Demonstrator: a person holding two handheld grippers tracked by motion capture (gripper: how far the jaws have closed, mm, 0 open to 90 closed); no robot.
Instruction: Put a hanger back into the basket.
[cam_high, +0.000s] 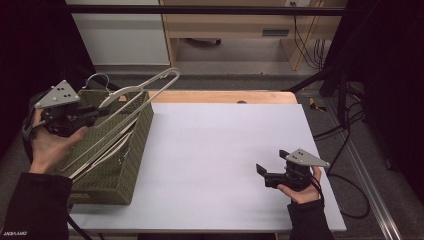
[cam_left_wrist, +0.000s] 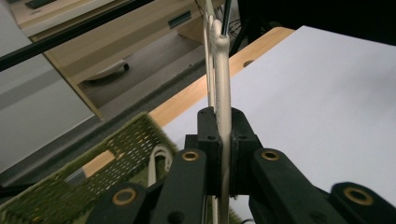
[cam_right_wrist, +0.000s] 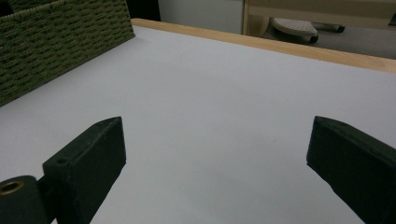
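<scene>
While clamped in left hand-held gripper (cam_left_wrist: 223, 154), hanger (cam_left_wrist: 220, 70) — above basket (cam_high: 117, 165)

Dim, softly lit frames; dark edges, slight blur throughout.

Cream plastic hanger (cam_high: 131, 93) tilted, raised partly out of olive woven basket (cam_high: 117, 165), metal hook (cam_high: 98, 78) at far left, long bar reaching up toward far right. Left gripper (cam_high: 95, 113) clamps its edge. More pale hangers (cam_high: 95, 155) lie slanted inside basket, which sits at table's left edge.
</scene>
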